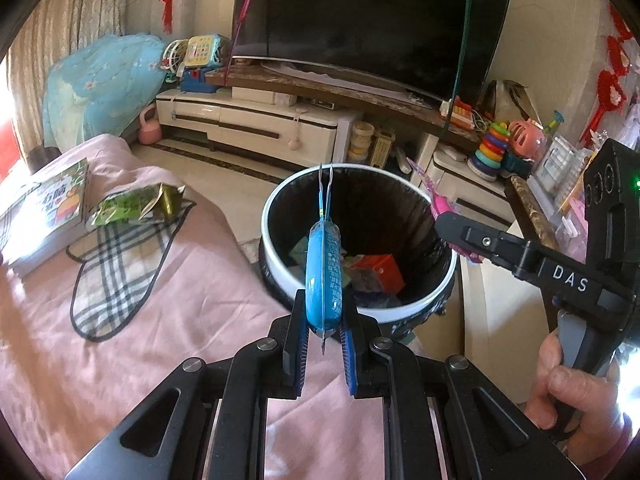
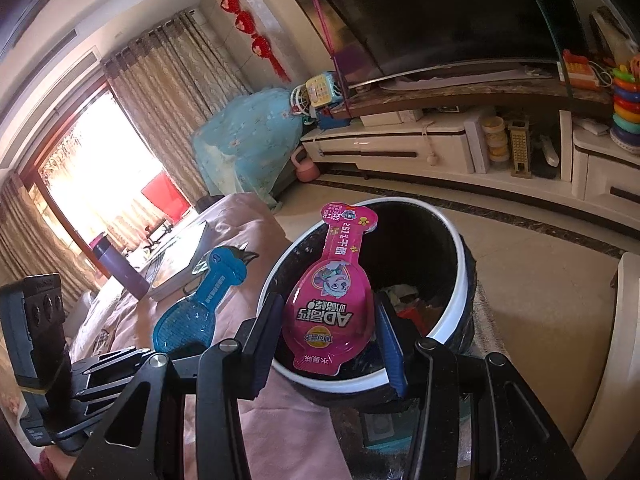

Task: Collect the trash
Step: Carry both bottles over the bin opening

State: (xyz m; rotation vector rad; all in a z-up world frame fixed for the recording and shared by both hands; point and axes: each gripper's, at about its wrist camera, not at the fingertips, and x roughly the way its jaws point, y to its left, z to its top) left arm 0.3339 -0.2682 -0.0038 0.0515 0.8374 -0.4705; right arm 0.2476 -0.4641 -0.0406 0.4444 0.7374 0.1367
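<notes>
While over bin [image 1: 276, 276]: blue wrapper [image 1: 324, 276], pink wrapper [image 2: 330, 300] gripped.

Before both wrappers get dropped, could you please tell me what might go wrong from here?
1. The blue wrapper in the left tongs sits near the trash bin rim, so it may fall onto the pink blanket.
2. The pink wrapper may catch the rim.
3. The green snack bag could be forgotten.

White capitals "DAS" stand on the black arm of the right gripper [image 1: 444, 227]. The pink wrapper [image 2: 330, 300], seen upside down, bears large letters "AD" followed by Chinese characters. Print on the blue wrapper [image 1: 325, 276] and the book [image 1: 60, 204] is too small to read.
</notes>
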